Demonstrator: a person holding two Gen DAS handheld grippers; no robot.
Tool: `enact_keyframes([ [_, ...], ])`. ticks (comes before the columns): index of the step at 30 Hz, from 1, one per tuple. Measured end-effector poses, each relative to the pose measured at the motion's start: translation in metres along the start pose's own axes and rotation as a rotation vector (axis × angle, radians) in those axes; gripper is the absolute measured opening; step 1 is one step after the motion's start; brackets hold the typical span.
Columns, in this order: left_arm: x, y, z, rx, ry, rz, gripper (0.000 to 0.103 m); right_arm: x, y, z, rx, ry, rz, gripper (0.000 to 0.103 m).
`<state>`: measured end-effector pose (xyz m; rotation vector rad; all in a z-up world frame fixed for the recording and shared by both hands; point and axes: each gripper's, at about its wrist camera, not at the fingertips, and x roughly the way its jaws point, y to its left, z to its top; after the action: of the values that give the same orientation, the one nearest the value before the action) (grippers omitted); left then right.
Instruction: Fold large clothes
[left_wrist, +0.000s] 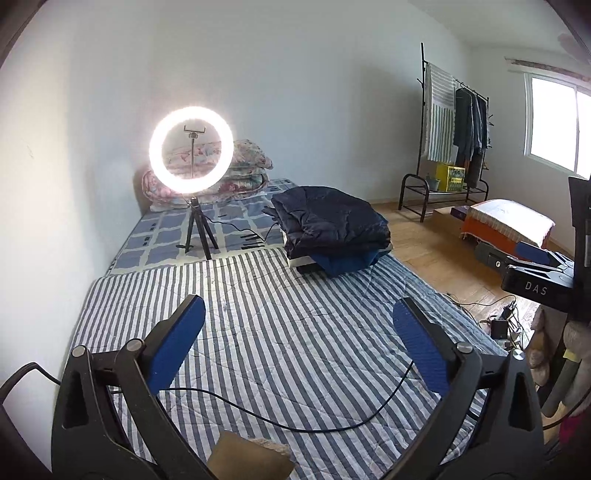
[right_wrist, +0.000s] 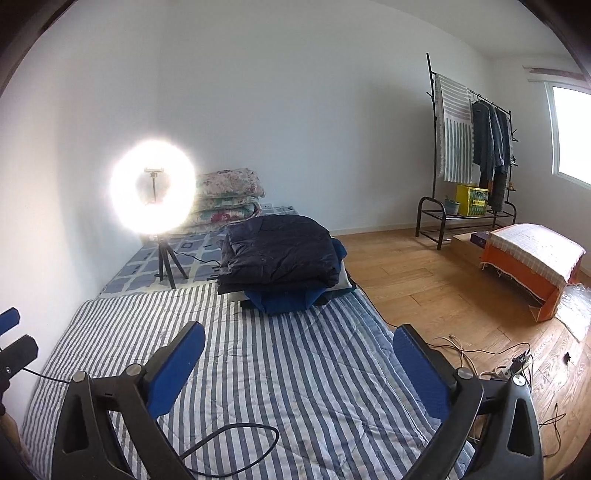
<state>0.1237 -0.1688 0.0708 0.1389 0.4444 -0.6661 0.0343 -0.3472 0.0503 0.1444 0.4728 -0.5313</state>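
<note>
Left wrist view: the pile of dark clothes is seen stacked at the far right edge of the striped quilt, the navy padded jacket on top and blue garments beneath. From the pile, the ring light stands to the left and the clothes rack well beyond to the right. The left gripper and right gripper are held wide apart-fingered and empty, short of the pile. The top garment is best taken by one edge in each gripper, then lifted clear and spread flat on the bare quilt, away from the loose cable.
</note>
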Motion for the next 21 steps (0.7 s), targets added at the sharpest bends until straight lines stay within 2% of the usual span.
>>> enact_keyframes([
  [6,-0.001,0.001,-0.003,0.008,-0.004,0.047,0.103,0.005,0.008,-0.004,-0.037,0.006,-0.025,0.103],
  [21,0.004,0.005,-0.007,-0.001,0.025,0.042,0.103,0.007,0.019,-0.008,-0.081,0.007,-0.021,0.103],
])
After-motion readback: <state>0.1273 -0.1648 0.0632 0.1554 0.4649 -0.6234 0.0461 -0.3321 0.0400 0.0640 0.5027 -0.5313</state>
